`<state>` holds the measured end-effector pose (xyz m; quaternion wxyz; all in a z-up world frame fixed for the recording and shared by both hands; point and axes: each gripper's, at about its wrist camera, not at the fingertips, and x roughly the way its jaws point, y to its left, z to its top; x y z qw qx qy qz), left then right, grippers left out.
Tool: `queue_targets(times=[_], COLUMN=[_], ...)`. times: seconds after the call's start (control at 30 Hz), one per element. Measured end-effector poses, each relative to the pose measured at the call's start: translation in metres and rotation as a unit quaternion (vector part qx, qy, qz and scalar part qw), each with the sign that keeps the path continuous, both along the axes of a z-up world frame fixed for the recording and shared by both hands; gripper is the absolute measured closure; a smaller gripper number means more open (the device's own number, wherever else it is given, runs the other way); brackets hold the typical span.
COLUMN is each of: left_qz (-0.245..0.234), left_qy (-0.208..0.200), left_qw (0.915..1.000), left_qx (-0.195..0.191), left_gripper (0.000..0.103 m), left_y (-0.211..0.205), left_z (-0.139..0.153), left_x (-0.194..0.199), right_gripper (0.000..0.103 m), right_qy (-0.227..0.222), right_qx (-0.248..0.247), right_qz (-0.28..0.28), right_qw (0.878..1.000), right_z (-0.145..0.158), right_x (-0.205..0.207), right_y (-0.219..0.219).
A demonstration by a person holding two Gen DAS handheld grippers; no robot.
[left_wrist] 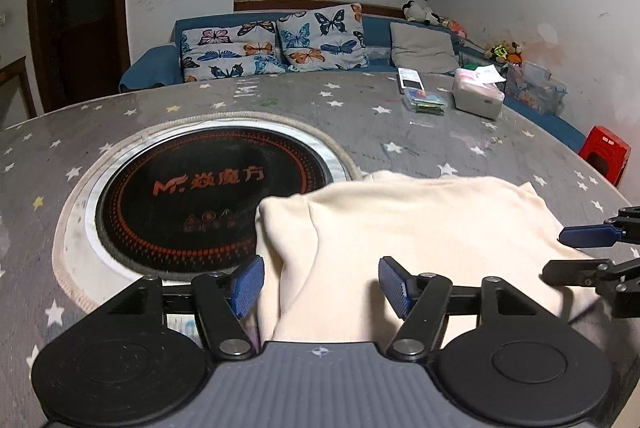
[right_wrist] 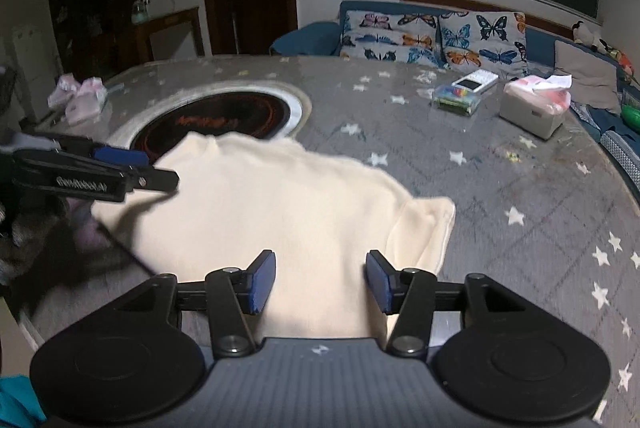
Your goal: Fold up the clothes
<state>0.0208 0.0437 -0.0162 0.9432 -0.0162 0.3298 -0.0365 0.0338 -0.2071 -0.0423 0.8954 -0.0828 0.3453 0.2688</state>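
A cream garment [left_wrist: 404, 228] lies folded on the worktop [left_wrist: 360, 116], a round top under a grey cloth with white stars. Its left edge overlaps the rim of the black hob [left_wrist: 208, 196] sunk into the middle of the worktop.

In the left wrist view the left gripper [left_wrist: 322, 286] hangs over the near edge of the garment, jaws spread, the blue pads clear of the fabric on either side. The right gripper [left_wrist: 576, 254] comes in at 3 o'clock, over the garment's right edge.

In the right wrist view the right gripper [right_wrist: 321, 280] sits above the garment's [right_wrist: 280, 212] near edge at 6 o'clock, jaws spread, nothing pinched. The left gripper [right_wrist: 156, 168] reaches in from 9 o'clock over the garment's left side.

Well apart, toward 1 o'clock, stand a tissue box [left_wrist: 478, 94], a clear case [left_wrist: 425, 101] and a white handset [left_wrist: 409, 79]. A blue sofa [left_wrist: 160, 64] with butterfly cushions [left_wrist: 276, 46] runs behind the worktop.
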Motion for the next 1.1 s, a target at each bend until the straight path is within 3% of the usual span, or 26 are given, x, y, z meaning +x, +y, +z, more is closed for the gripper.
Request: queue_targets(times=[0.33, 0.53, 0.8, 1.1], left_qz=[0.001, 0.005, 0.012, 0.018], left_qy=[-0.005, 0.003, -0.003, -0.004], left_qw=[1.0, 1.0, 0.9999, 0.9998], left_qx=[0.001, 0.003, -0.002, -0.004], left_gripper=[0.034, 0.034, 0.034, 0.032], left_y=[0.001, 0.0, 0.004, 0.01], left_z=[0.0, -0.007, -0.004, -0.002], left_x=[-0.025, -0.03, -0.037, -0.043], right_gripper=[0.049, 0.049, 0.049, 0.049], right_qy=[-0.031, -0.022, -0.036, -0.026], right_qx=[-0.011, -0.037, -0.028, -0.036], right_qz=[0.027, 0.053, 0.066, 0.095], right_qw=[0.999, 0.998, 0.997, 0.995], right_z=[0.011, -0.008, 0.008, 0.0], right_x=[-0.019, -0.027, -0.027, -0.018], right_y=[0.012, 0.028, 0.034, 0.053])
